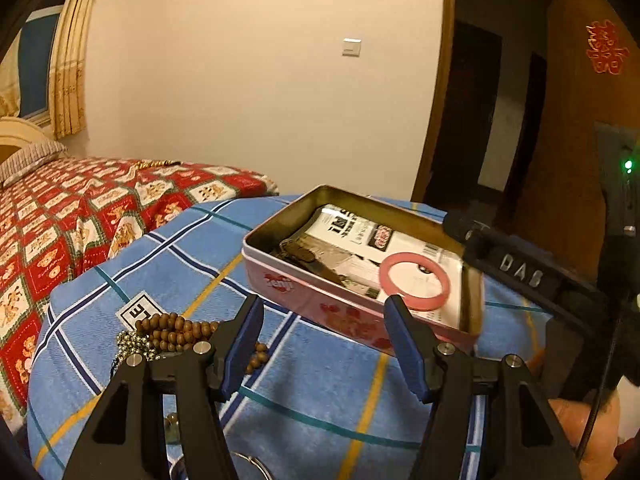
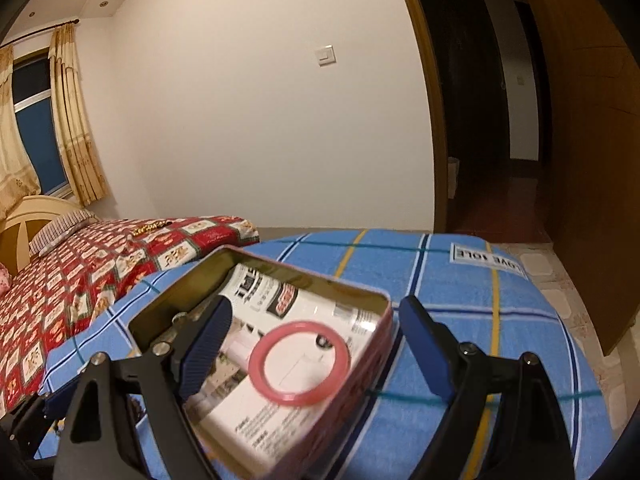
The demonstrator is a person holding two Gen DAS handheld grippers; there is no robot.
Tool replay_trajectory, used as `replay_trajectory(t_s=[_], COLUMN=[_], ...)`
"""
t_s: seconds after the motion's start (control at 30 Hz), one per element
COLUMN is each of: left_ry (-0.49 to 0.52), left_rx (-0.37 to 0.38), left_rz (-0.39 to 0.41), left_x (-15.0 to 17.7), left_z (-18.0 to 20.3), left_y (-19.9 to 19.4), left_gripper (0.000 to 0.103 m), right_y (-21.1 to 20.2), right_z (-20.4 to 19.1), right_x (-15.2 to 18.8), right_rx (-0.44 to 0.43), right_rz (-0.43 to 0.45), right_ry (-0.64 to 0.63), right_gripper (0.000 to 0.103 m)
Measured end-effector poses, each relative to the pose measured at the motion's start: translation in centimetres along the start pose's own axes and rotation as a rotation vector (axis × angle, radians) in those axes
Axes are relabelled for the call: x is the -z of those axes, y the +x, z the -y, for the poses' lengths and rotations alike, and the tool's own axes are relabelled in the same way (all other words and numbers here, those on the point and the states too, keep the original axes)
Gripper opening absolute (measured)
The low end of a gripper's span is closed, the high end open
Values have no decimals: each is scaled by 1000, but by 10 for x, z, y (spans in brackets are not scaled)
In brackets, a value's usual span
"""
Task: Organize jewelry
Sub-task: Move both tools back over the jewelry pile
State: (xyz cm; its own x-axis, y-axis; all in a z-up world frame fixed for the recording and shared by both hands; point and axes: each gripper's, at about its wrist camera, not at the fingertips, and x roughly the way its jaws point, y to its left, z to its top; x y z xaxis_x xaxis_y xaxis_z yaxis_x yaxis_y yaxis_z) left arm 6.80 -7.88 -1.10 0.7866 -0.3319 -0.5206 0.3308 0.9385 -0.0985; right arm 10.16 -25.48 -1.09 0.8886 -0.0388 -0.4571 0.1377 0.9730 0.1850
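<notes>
An open pink tin box (image 1: 320,300) sits on a blue plaid cushion (image 1: 304,392). A pink bangle (image 1: 416,282) lies inside it on a printed leaflet (image 1: 352,236). Brown wooden beads (image 1: 180,330) and a silver bead chain (image 1: 132,342) lie left of the tin. My left gripper (image 1: 324,324) is open and empty, just in front of the tin. My right gripper (image 2: 316,328) is open and empty over the tin (image 2: 360,384), its jaws either side of the bangle (image 2: 300,364). It shows at the right of the left wrist view (image 1: 516,268).
A bed with a red patterned quilt (image 1: 72,232) stands to the left. A gold chain (image 1: 154,164) lies on it. An open doorway (image 2: 480,120) and a wooden door (image 2: 592,160) are to the right. A metal ring (image 1: 252,465) peeks below my left gripper.
</notes>
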Motion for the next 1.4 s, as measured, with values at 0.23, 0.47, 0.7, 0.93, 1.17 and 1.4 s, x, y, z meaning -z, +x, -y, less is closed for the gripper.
replay_trajectory(t_s=[0.23,0.47,0.7,0.93,1.17,1.4], left_ry=[48,84,63,26,-39,-9], left_rx=[18,13,23,53,40,-41], left_rz=[-33,-47,-39,-44,-72,-93], left_x=[13,22,24,26,35,51], left_z=[12,19,14,-12,-76,-124], left_y=[-11,-23,-37,-58,-85,-110], left_gripper=[63,63,63,63,63,63], right_y=[-21,-38,-51,-63,-67,-67], right_z=[-3,-12,-19,-21,-46,-88], right_x=[16,26,35,46,58,74], right_rx=[9,14,7,-44,-197,-351], right_rz=[-15,-8,-7,-37,-120,-227], right_ry=[8,-9,-29,4,-39,-174], right_gripper=[88,88,88,88,88,86])
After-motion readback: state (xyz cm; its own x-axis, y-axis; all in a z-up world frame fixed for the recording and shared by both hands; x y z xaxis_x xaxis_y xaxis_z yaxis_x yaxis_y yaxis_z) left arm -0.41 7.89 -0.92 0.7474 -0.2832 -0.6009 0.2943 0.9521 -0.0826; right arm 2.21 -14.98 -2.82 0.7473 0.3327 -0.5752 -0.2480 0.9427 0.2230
